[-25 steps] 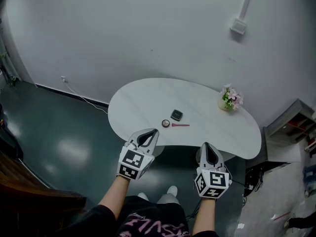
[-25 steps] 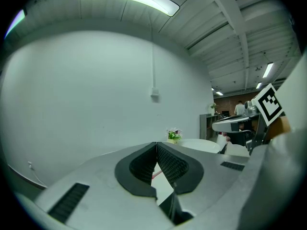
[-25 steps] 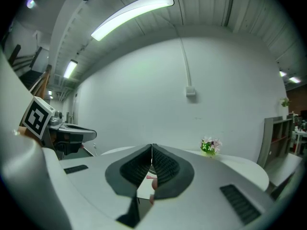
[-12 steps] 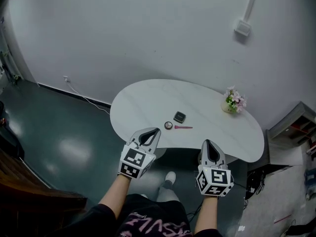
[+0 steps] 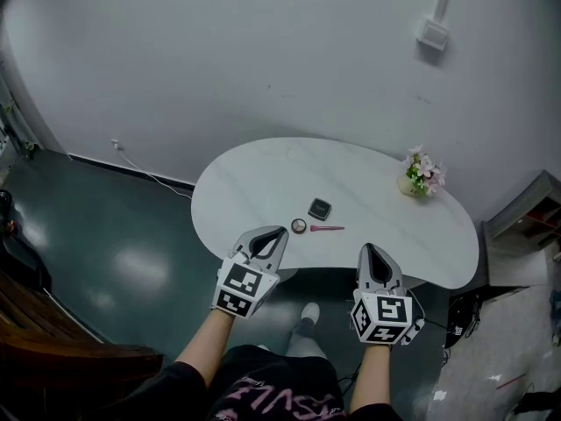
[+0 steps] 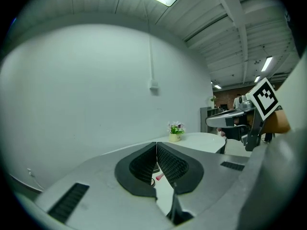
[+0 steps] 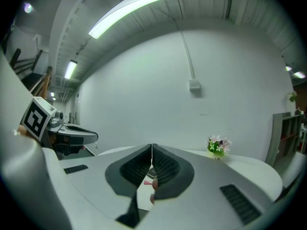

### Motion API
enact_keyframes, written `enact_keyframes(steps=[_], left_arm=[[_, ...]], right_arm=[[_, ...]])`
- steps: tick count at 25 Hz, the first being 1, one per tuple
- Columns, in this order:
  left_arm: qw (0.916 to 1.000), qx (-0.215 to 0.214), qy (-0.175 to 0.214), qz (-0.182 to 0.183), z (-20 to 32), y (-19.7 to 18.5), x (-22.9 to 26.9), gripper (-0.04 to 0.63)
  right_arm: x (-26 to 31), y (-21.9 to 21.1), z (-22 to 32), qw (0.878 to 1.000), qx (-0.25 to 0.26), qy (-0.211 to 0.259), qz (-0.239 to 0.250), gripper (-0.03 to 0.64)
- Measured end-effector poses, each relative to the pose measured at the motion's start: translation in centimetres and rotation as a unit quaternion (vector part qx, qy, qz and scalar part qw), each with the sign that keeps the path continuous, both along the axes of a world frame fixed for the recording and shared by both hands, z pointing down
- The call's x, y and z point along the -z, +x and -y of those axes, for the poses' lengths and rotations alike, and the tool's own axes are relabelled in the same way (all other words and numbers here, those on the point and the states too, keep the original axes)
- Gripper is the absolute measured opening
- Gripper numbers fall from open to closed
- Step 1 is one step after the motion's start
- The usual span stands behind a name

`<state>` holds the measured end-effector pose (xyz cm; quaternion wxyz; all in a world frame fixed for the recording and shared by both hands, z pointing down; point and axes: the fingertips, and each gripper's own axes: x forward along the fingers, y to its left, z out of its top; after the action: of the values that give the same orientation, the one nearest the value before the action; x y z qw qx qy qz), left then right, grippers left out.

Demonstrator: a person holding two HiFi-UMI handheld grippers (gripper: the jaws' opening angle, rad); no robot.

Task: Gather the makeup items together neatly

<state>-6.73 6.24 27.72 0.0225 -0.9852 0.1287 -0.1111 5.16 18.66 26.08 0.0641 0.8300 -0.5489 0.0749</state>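
Three makeup items lie near the front edge of the white table [image 5: 263,178]: a dark square compact [image 5: 319,209], a small round pot [image 5: 299,226] and a pink stick [image 5: 324,228]. My left gripper [image 5: 273,234] hovers at the table's front edge, just left of the pot, shut and empty. Further right, my right gripper [image 5: 369,254] is also shut and empty at the front edge. The pink stick [image 6: 159,176] peeks out under the left jaws, and the pink stick [image 7: 148,182] shows below the right jaws too.
A small pot of pink flowers [image 5: 422,174] stands at the table's back right. Grey shelving [image 5: 526,222] sits to the right of the table. A cable [image 5: 145,172] runs along the dark floor by the white wall.
Both grippers have edged forward toward the table's front edge. The view has shifted, so the table and the makeup items sit slightly nearer.
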Motion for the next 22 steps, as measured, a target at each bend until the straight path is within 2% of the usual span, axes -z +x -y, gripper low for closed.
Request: enact_keyframes(steps=[8, 22], left_arm=[[0.9991, -0.004, -0.007, 0.042, 2.0, 3.0, -3.1, 0.012], [0.9958, 0.019, -0.042, 0.08, 7.3, 9.4, -7.9, 0.012]], right_arm=[[-2.6, 3.6, 2.9, 0.999, 0.01, -0.01, 0.032, 0.063], [-6.5, 11.1, 8.7, 0.997, 0.026, -0.03, 0.065, 0.063]])
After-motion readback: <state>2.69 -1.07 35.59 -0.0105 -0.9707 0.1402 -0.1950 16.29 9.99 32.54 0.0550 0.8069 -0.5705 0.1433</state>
